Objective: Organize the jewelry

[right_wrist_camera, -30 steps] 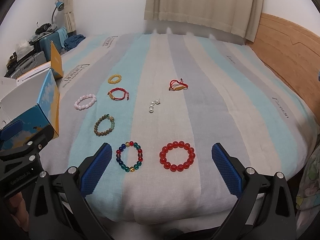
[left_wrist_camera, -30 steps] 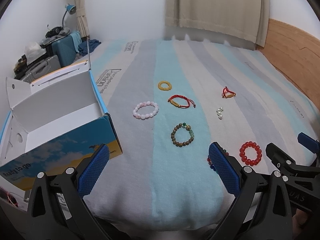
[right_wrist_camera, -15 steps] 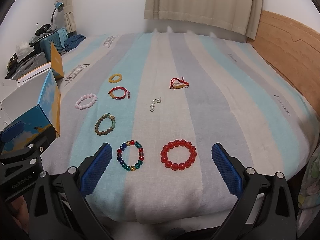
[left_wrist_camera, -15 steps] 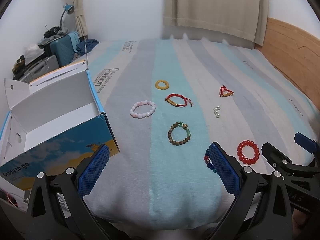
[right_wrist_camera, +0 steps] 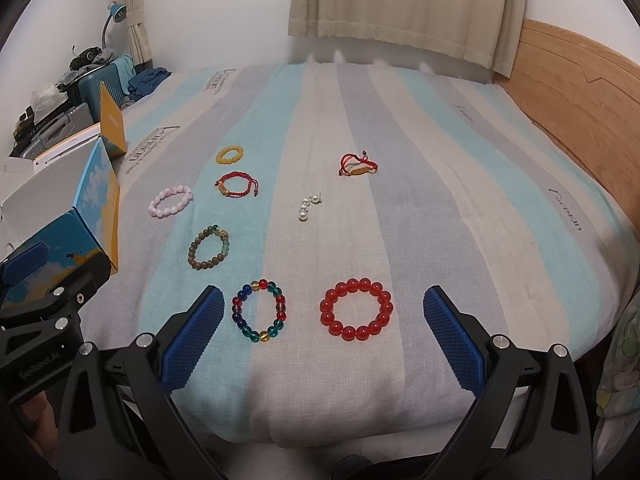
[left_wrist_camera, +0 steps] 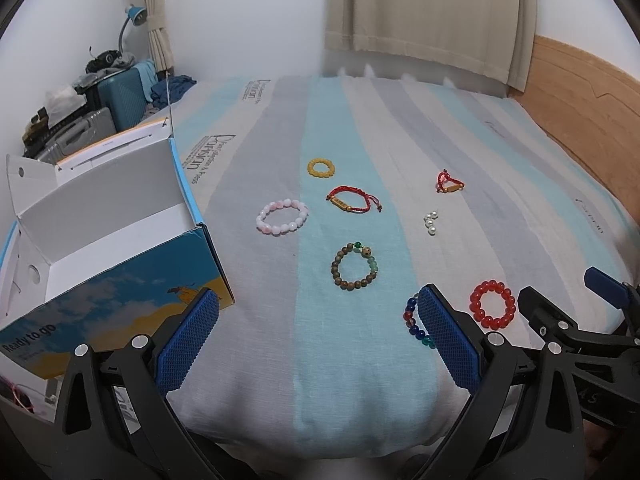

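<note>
Here, eight jewelry pcs lie spread on a striped bedsheet (right_wrist_camera: 400, 120). Centre-bottom of the right wrist view: a red bead bracelet (right_wrist_camera: 356, 309) w/ big glossy beads, just beside a multicolour bead bracelet (right_wrist_camera: 259, 310) in blue, green, red and amber. Further up: a brown wooden bead bracelet (right_wrist_camera: 209, 252), a pink bead bracelet (right_wrist_camera: 171, 201), a yellow bead ring (right_wrist_camera: 229, 154), two red cord bracelets (right_wrist_camera: 237, 183) and a short pearl strand (right_wrist_camera: 308, 207). An open cardboard box (left_wrist_camera: 112, 276) sits at the left of the left wrist view, printed "Ready to go". The sheet's printed lettering is too warped to read. The left gripper (left_wrist_camera: 318, 338) and right gripper (right_wrist_camera: 323, 334) both hover w/ fingers spread wide, gripping nothing.
</note>
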